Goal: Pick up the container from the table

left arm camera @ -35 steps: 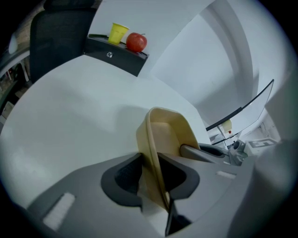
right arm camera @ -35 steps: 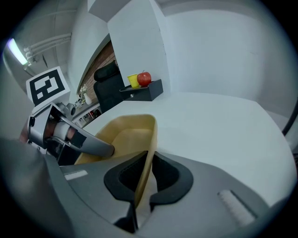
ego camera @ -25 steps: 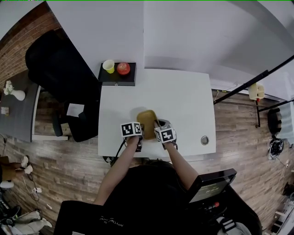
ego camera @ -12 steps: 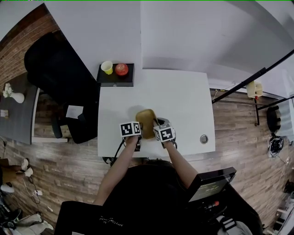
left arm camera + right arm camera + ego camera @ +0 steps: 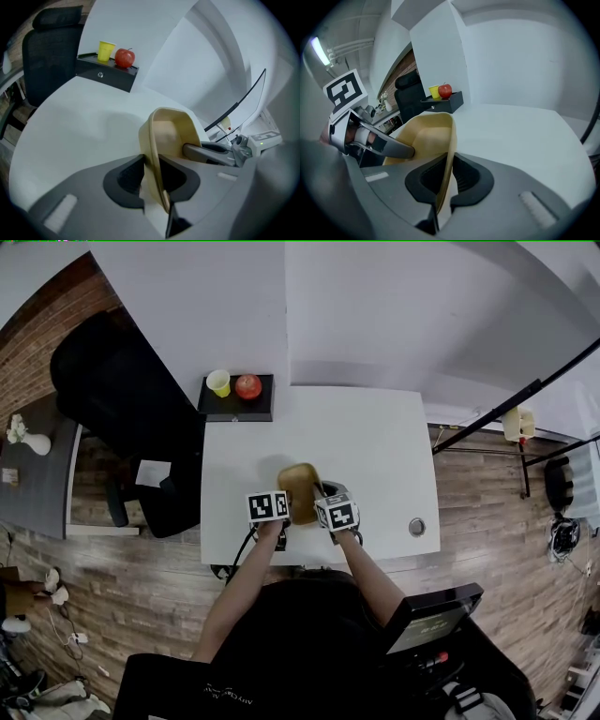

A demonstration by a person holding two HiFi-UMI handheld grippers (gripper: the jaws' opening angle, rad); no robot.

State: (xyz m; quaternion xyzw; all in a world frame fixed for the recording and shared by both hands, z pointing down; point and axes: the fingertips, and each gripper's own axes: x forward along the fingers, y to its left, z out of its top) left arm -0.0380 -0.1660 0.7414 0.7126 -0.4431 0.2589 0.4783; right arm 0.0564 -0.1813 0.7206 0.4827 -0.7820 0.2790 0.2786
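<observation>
Left gripper (image 5: 151,174) and right gripper (image 5: 444,180) each clamp 1 wall of the container (image 5: 300,489), shown only in their own views

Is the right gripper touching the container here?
Touching. The right gripper view shows the right gripper with its fingers pressed on both sides of the container wall, no gap.

Person wears a black top (image 5: 300,634). The left gripper (image 5: 152,176) and right gripper (image 5: 445,180) have grey moulded bodies, black curved pads (image 5: 124,180) and 1 pale rectangular patch (image 5: 58,213) on the outer jaw. Each carries 1 white cube (image 5: 267,506) printed with black square markers. A thin black cable (image 5: 246,545) runs off the left unit.
</observation>
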